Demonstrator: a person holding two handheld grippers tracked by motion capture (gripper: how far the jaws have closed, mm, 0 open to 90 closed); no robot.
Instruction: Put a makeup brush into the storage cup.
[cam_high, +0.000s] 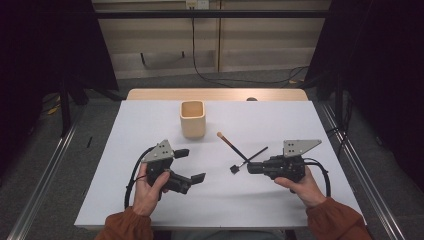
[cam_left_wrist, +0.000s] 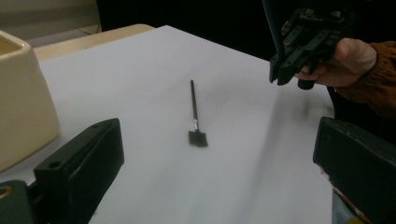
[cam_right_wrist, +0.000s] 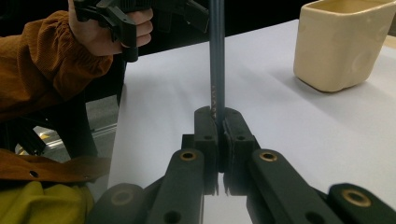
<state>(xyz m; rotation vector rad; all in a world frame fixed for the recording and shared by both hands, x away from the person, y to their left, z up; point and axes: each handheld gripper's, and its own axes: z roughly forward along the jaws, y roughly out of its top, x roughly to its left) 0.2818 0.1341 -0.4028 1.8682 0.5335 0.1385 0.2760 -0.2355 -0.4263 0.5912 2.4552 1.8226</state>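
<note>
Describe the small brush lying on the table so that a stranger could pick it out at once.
On the white table, look from the cream cup toward the right gripper. A thin dark brush lies flat there. Unlike the longer stick clamped in that gripper's fingers, it lies loose and ends in a small square black head.

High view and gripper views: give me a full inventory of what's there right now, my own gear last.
table: one, white, with a wooden strip at its far edge
cup: one, cream, square-mouthed, upright at the table's far middle
stick: one, dark with a pale tip, clamped in the right gripper
brush: one, black, flat on the table beside the stick
left gripper: one, black, open, near left
right gripper: one, black, shut on the stick, near right
hands: two, in orange-brown sleeves
</note>
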